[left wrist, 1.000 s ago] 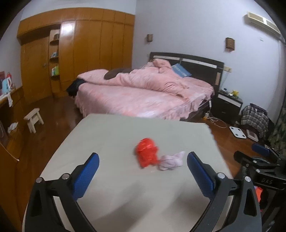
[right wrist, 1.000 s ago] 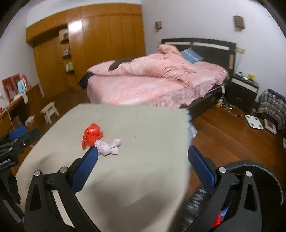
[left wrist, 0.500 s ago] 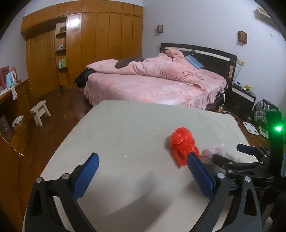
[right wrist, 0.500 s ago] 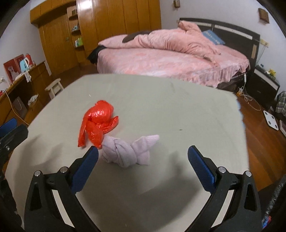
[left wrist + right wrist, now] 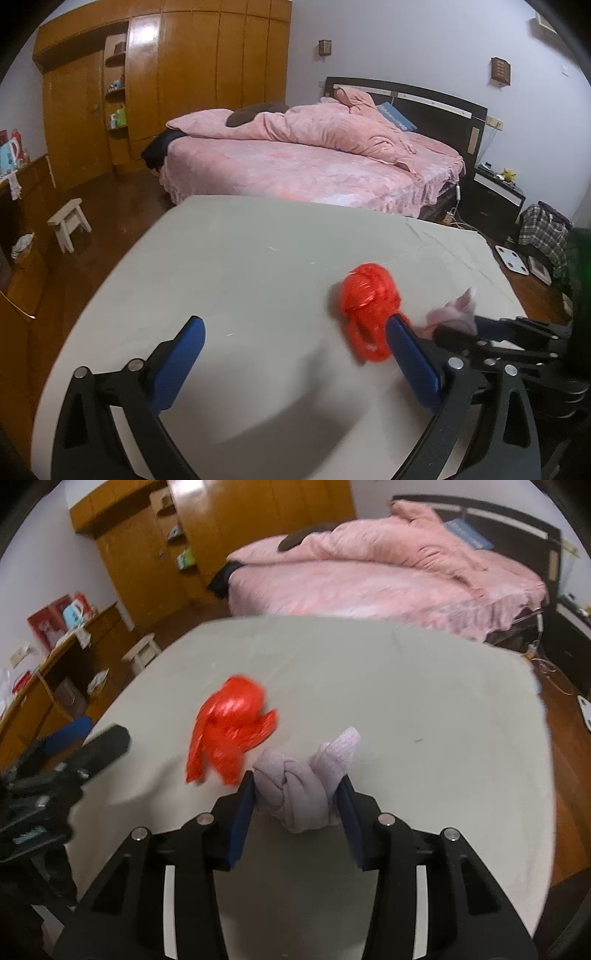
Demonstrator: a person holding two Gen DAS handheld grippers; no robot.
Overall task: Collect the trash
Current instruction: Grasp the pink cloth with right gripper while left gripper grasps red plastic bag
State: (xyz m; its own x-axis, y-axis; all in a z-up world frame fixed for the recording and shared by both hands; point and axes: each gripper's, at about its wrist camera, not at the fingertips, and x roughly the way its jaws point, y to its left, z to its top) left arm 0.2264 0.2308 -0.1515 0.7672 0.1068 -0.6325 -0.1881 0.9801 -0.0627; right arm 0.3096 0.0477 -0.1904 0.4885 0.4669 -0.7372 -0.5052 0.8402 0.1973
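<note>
A crumpled red plastic bag (image 5: 231, 727) lies on the grey table (image 5: 424, 709); it also shows in the left wrist view (image 5: 369, 306). Beside it lies a knotted pale pink cloth (image 5: 299, 790), also seen in the left wrist view (image 5: 452, 317). My right gripper (image 5: 297, 805) has closed around the pink cloth, its blue pads touching both sides. My left gripper (image 5: 295, 354) is open and empty over the table, its right finger just in front of the red bag.
A pink bed (image 5: 314, 158) stands beyond the table, with a wooden wardrobe (image 5: 166, 81) behind. A small stool (image 5: 68, 225) and a low shelf stand on the wooden floor at left. A nightstand and bags sit at right.
My right gripper has moved forward onto the pink cloth and closed its jaws on it. My left gripper has stayed open and shifted slightly nearer the red bag.
</note>
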